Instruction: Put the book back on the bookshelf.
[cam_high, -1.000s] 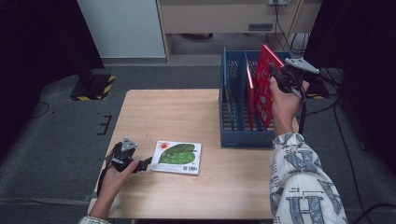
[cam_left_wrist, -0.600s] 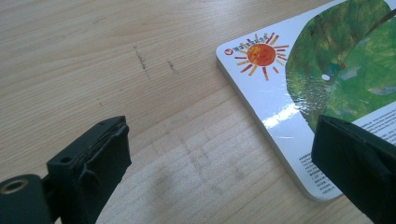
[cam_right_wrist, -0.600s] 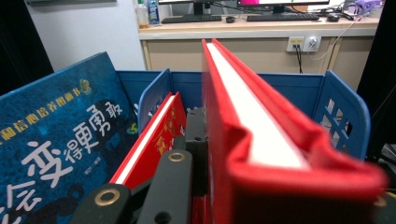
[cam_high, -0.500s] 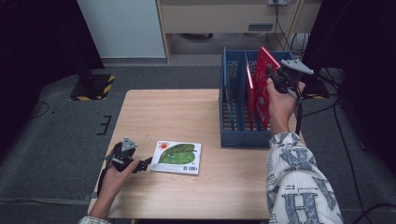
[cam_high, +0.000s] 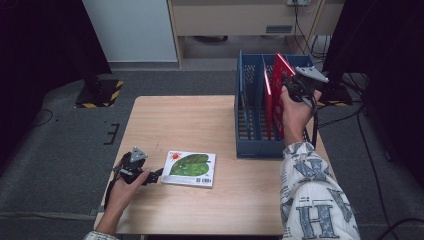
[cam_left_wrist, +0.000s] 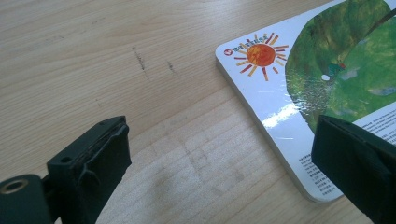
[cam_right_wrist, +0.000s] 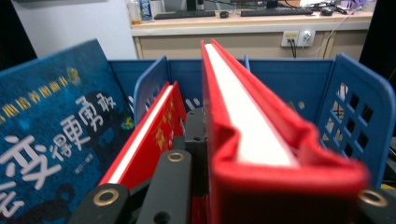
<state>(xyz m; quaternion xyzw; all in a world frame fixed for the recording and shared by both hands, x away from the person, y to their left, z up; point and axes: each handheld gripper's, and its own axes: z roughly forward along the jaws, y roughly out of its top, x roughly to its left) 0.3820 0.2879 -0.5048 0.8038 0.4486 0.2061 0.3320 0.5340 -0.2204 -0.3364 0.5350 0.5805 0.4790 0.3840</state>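
The table (cam_high: 200, 125) is pale wood grain, faintly scuffed. On its right side the blue slotted plastic rack (cam_high: 260, 147) takes books upright. A stiff red book (cam_high: 281, 75) is clamped edge-on in the right tool (cam_high: 292, 82) above a slot; it should be kept vertical and lowered squarely. The glossy green book (cam_high: 190, 169) lies flat beside the left tool (cam_high: 159, 173), jaws apart.
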